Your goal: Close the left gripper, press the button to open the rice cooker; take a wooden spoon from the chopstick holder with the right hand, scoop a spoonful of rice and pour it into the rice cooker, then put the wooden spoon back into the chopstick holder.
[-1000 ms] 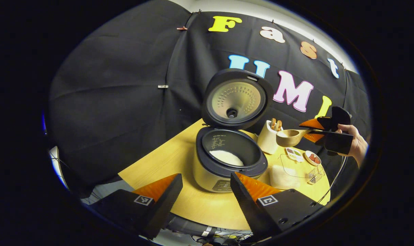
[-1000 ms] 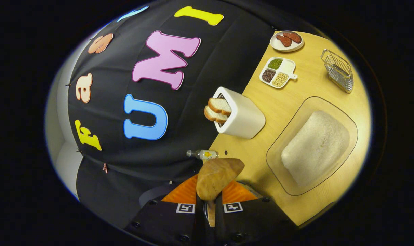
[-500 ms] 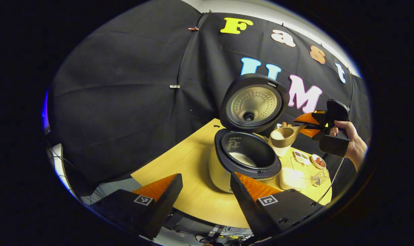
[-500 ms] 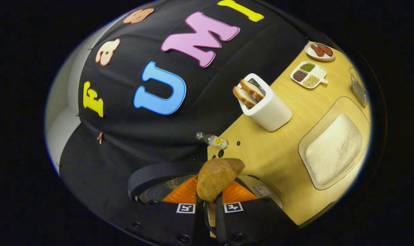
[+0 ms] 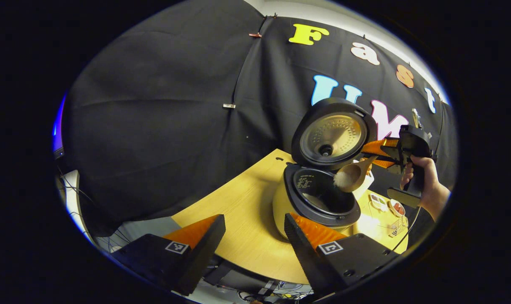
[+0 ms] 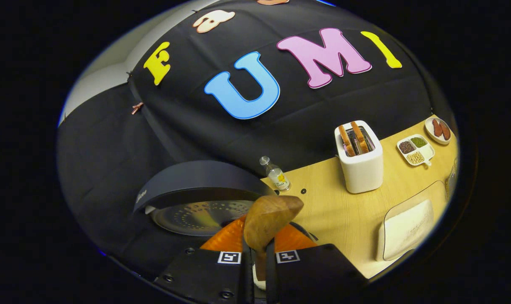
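1. Since a second ago the wooden spoon (image 5: 353,175) has travelled from beside the toaster (image 6: 360,162) to above the open rice cooker (image 5: 318,198); its bowl, level before, now tips toward the inner pot with white rice at its lip.
2. In the right gripper view the scene has rolled; the table (image 6: 335,215), which ran almost vertical earlier, now lies nearly level, and the cooker's raised lid (image 6: 196,192) has come in below the spoon.
3. The right gripper (image 5: 379,154) is clamped on the spoon's handle, both orange fingers pressed against it; a hand (image 5: 424,185) grips its black body.
4. The left gripper (image 5: 255,236) has its two fingers well apart with nothing between them; it hangs near the table edge in front of the cooker, whose body has slid rightward in its view.
5. From the right gripper view the spoon's underside (image 6: 269,221) hides whatever it carries; the pot's contents are hard to make out in the left gripper view.
6. The clear tray of rice (image 6: 407,230) is cut off at the edge; a small bottle (image 6: 276,174) stands by the wall; a divided dish (image 6: 415,151) and a small plate (image 6: 439,128) lie beyond the toaster.
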Demonstrator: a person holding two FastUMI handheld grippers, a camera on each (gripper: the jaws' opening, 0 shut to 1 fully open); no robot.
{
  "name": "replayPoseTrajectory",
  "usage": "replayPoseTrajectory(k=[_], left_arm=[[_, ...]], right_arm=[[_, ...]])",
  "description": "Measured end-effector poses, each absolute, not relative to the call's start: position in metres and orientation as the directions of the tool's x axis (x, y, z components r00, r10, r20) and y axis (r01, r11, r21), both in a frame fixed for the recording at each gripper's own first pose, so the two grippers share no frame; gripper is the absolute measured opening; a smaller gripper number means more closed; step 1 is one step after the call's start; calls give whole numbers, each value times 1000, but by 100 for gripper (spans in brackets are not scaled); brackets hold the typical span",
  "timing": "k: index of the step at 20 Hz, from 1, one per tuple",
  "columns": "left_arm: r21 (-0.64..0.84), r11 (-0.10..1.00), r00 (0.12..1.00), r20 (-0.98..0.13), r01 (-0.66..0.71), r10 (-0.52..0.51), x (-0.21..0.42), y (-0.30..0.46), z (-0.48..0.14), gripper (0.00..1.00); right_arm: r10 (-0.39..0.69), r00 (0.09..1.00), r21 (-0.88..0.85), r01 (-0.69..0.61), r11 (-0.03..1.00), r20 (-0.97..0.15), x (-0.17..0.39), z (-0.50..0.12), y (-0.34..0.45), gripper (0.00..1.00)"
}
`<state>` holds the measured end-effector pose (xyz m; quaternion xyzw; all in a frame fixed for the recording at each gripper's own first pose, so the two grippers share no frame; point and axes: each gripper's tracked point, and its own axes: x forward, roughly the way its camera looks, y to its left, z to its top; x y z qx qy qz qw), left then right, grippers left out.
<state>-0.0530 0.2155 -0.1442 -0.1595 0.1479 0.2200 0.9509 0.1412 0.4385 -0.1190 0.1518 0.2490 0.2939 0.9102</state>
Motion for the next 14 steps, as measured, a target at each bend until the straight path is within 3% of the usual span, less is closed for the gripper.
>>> replayPoseTrajectory(k=[5,14], left_arm=[[-255,840,857,-343,-479,385,-58,220,-139,95],[-284,808,838,-362,-516,408,-71,222,-140,95]], right_arm=[[626,716,182,-601,778,-309,139,-119,459,16],[706,651,-33,-741,670,-279,116,-132,476,16]])
